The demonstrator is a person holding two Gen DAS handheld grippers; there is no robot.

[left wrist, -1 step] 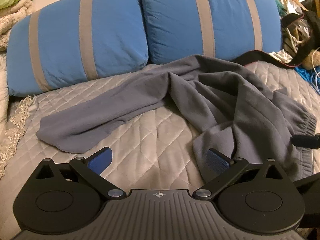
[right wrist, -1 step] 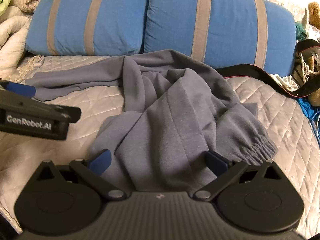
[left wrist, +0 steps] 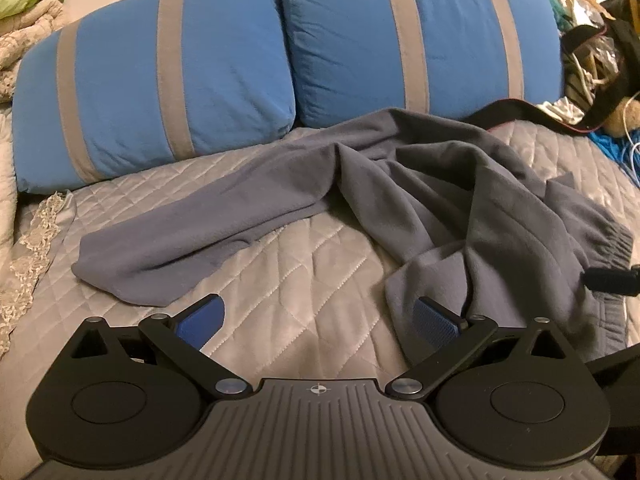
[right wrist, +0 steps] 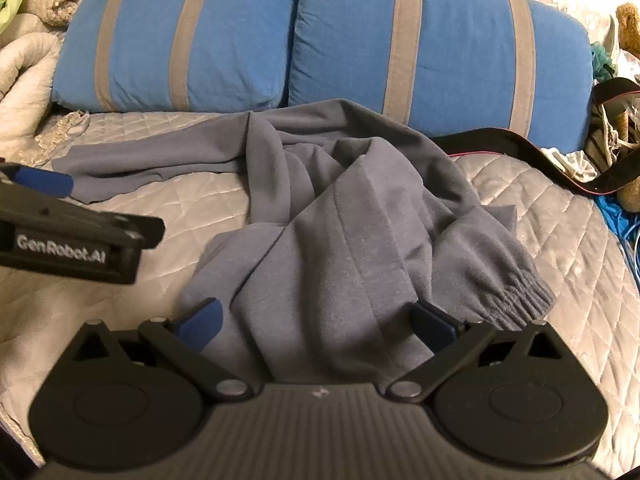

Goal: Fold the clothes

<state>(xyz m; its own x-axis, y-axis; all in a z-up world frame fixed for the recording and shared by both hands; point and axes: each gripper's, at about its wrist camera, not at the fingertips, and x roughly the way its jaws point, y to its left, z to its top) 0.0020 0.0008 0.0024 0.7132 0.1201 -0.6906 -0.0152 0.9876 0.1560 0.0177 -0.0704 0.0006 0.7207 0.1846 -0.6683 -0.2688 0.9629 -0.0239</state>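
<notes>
Grey-blue sweatpants (left wrist: pixel 460 208) lie crumpled on the quilted grey bedspread (left wrist: pixel 304 280). One leg stretches left toward its hem (left wrist: pixel 120 276); the elastic waistband (right wrist: pixel 516 296) is at the right. My left gripper (left wrist: pixel 318 322) is open and empty, low over bare quilt, its right pad (left wrist: pixel 436 322) at the edge of the fabric. My right gripper (right wrist: pixel 316 322) is open over the near bunched part of the pants (right wrist: pixel 340 240), holding nothing. The left gripper also shows in the right wrist view (right wrist: pixel 60 220), at the left.
Two blue pillows with grey stripes (left wrist: pixel 152 92) (right wrist: pixel 440 48) lean along the back of the bed. A black strap (right wrist: pixel 500 148) lies behind the pants. Blankets (right wrist: pixel 24 80) are piled at left; cables, a bag and a plush toy (left wrist: pixel 600 60) at right.
</notes>
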